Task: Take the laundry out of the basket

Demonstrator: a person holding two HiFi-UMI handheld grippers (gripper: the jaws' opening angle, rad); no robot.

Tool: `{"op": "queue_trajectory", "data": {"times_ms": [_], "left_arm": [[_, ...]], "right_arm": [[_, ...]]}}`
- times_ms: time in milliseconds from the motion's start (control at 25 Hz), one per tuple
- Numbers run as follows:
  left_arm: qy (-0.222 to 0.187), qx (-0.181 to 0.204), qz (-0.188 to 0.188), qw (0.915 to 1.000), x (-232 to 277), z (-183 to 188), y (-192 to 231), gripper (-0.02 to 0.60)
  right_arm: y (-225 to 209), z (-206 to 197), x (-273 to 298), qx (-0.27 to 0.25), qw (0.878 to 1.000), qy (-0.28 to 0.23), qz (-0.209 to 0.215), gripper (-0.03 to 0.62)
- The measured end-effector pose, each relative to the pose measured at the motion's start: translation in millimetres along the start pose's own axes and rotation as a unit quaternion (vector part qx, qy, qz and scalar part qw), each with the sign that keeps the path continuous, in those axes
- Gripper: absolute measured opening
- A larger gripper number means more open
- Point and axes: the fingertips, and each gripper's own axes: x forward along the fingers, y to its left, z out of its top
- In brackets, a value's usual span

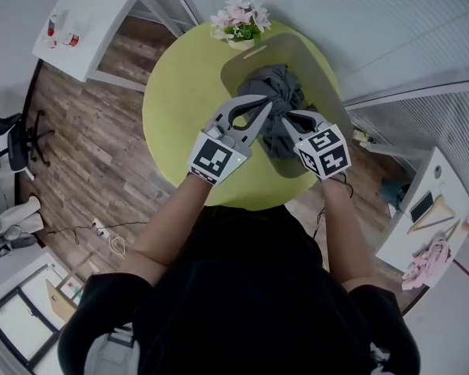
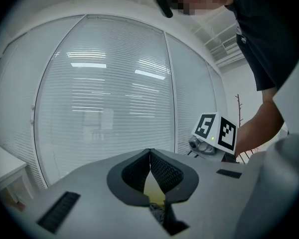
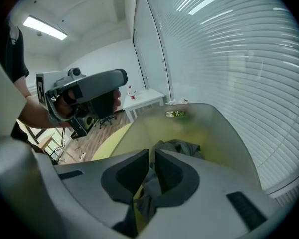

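A round yellow-green table [image 1: 180, 92] is seen on a wooden floor [image 1: 86, 151], and on it a translucent basket [image 1: 301, 53] is placed at the right side, with pink flowers [image 1: 238, 20] set just beside it.

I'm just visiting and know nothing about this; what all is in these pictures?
table: one, yellow-green, round, centre.
basket: one, pale grey, on the table.
laundry: one bundle, dark grey, in the basket.
flowers: one potted bunch, pink, table's far edge.
desk: one, white, upper left.
office chair: one, black, far left.
cloth: one, pink, lower right.
left hand-held gripper: one, grey, jaws together, beside the laundry.
right hand-held gripper: one, grey, shut on the laundry.
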Motion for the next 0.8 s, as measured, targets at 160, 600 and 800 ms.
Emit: {"op": "queue_trajectory", "data": {"times_ms": [160,600,800], "left_arm": [[0.001,0.000,-0.011,0.9999,11,-9,10,0.011],[0.014,-0.011,-0.013,0.9998,23,-28,27,0.011],[0.022,-0.016,-0.009,0.9996,26,-34,32,0.011]], "right_arm": [[-18,-15,24,0.003,0.999,0.039,-0.019,0.044],[-42,-55,88,0.016,0.989,0.142,-0.024,0.177],[-54,-80,112,0.023,0.981,0.188,-0.032,0.312]]}}
